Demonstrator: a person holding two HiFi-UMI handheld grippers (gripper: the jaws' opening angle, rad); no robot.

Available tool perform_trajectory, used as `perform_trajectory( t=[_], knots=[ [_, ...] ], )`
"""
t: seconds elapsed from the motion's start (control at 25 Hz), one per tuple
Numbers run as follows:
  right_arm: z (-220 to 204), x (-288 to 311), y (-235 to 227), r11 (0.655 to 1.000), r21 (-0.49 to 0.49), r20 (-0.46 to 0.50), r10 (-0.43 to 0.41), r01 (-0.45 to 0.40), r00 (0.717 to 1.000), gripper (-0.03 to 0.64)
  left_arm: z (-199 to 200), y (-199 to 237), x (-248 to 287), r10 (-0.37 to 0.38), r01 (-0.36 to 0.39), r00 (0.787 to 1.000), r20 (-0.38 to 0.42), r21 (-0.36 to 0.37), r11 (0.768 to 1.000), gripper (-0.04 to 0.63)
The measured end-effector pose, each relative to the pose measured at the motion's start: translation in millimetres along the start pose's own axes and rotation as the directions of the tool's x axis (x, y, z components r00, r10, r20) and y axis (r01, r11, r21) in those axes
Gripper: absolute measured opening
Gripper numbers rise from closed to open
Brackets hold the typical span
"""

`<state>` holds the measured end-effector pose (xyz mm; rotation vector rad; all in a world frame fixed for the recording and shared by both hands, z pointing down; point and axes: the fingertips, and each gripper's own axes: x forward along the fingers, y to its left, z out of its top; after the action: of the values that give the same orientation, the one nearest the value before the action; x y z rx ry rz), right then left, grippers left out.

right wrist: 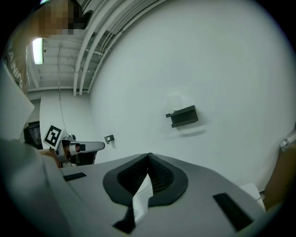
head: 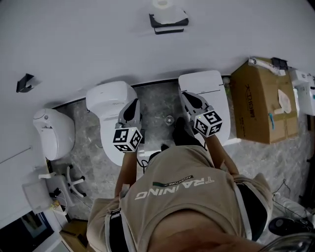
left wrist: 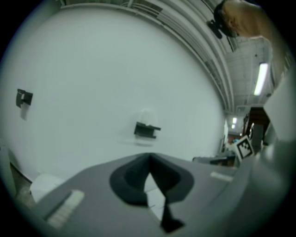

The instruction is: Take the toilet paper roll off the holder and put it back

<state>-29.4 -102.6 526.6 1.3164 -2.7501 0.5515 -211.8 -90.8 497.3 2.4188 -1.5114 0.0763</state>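
Observation:
A black holder (head: 169, 20) is fixed to the white wall, and a white toilet paper roll (head: 162, 5) sits on top of it. The left gripper view shows the holder (left wrist: 147, 130) and roll (left wrist: 146, 115) straight ahead and far off. In the right gripper view the holder (right wrist: 183, 115) sits ahead to the right, with the roll (right wrist: 175, 102) faint above it. My left gripper (head: 134, 102) and right gripper (head: 186, 94) are held close to the person's body, side by side, pointing at the wall. Both are shut and hold nothing.
Two white toilets (head: 110, 98) (head: 204, 83) stand against the wall below the grippers, and a third toilet (head: 54, 130) stands at the left. A cardboard box (head: 263, 101) is on the right. A small black bracket (head: 23, 82) hangs on the wall at the left.

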Motion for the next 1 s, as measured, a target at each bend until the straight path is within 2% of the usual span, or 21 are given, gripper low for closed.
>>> perform_trajectory(
  t=[0.28,0.52,0.72,1.0],
  knots=[
    [45.7,45.2,-58.6,0.998,-0.024,0.036,0.059,-0.058,0.998,0.011,42.1,-8.2,80.4,-0.017,0.016,1.000,0.019,0.045,0.999,0.006],
    [57.8,61.9,-108.3,0.995,-0.042,0.035,0.091,-0.090,0.995,0.011,48.8,-25.3,143.3,-0.062,0.063,0.998,-0.024,0.051,0.997,0.006],
    [45.7,66.0,-123.2,0.995,-0.007,0.005,0.096,-0.096,0.995,0.011,46.0,-34.1,171.2,-0.096,0.101,0.993,-0.069,0.071,0.992,0.006],
    [61.3,71.9,-131.8,0.995,-0.093,0.009,0.047,-0.046,0.999,0.011,59.5,-36.0,199.8,-0.127,0.133,0.990,-0.058,0.111,0.985,0.008]
  ],
)
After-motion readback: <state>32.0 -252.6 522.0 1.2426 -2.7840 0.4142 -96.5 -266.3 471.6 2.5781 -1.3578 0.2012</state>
